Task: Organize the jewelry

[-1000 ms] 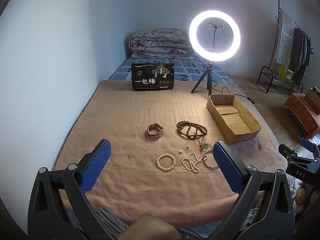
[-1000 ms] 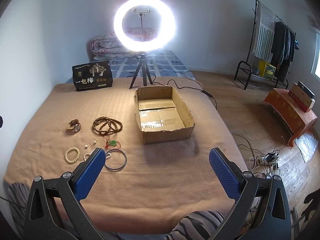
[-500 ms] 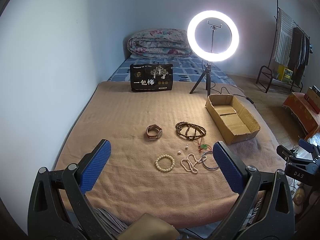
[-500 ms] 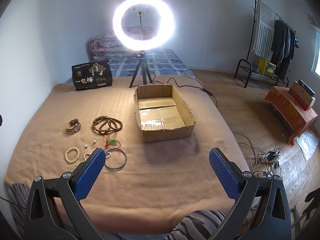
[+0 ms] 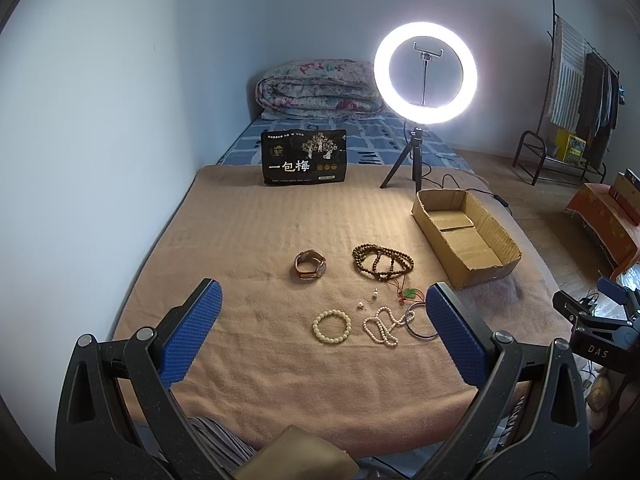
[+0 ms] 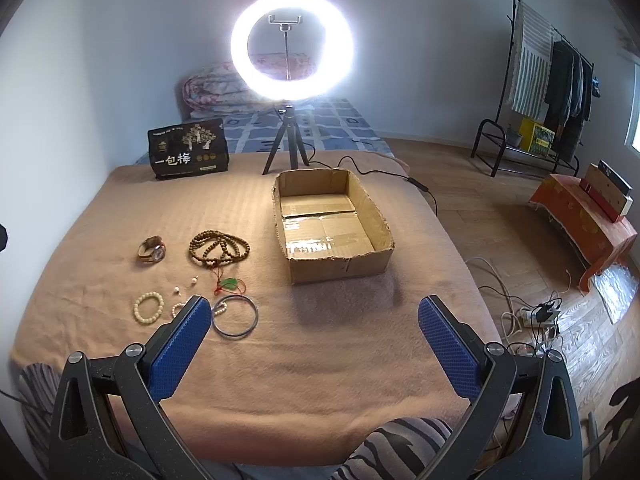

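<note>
A tan fleece blanket (image 6: pixel 320 344) covers the bed in front of you, with a pale wall running along its left edge and wooden floor dropping off past its right edge. Your left tongs (image 5: pixel 324 326) hang released and hold nothing, above the near edge of the blanket; your right tongs (image 6: pixel 314 340) are likewise spread wide and hold nothing. The jewelry lies in a loose cluster on the blanket's left half: a brown-strapped wristwatch (image 5: pixel 310 264), a coiled string of dark wooden beads (image 5: pixel 382 261), a small green pendant on red cord (image 5: pixel 412 293), a cream bead bracelet (image 5: pixel 332 325), a white pearl strand (image 5: pixel 380 326) and a thin grey metal bangle (image 6: pixel 235 315), the last two touching. The open brown cardboard box (image 6: pixel 340 270) sits apart to the right of the cluster, with bare blanket between it and your right tongs. At the far end stand a lit white ring light on a black tripod (image 6: pixel 292 46) and a black printed pouch (image 6: pixel 188 154), well apart from the jewelry.
</note>
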A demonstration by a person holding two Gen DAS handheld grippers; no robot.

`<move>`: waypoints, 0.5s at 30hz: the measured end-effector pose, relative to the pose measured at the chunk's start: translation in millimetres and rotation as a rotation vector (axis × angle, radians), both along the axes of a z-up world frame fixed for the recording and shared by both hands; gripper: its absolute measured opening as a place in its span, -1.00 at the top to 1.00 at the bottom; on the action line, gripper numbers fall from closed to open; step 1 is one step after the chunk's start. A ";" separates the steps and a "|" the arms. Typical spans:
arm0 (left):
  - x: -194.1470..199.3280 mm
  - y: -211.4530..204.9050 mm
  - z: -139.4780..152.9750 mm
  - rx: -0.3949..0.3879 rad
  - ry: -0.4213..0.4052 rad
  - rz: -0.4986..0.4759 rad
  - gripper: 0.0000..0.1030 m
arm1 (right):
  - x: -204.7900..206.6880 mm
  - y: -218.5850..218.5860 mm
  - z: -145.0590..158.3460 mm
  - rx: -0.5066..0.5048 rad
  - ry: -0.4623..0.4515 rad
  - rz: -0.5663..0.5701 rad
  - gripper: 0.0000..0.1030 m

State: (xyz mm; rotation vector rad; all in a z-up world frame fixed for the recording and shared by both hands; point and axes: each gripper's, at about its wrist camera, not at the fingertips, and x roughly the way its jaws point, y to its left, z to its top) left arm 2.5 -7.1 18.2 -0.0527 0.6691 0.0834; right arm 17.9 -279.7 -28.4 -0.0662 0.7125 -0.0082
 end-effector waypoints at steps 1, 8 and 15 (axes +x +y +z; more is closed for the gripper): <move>-0.2 -0.3 -0.2 0.001 -0.001 0.001 -1.00 | -0.2 0.8 -0.2 0.000 0.001 0.001 -0.99; 1.0 -1.5 1.0 0.000 -0.003 -0.001 -1.00 | -0.3 1.8 -0.6 -0.001 0.002 0.000 -0.99; -2.3 -0.1 -0.7 0.000 -0.005 -0.001 -1.00 | -0.1 0.4 0.1 -0.004 0.008 0.006 -0.99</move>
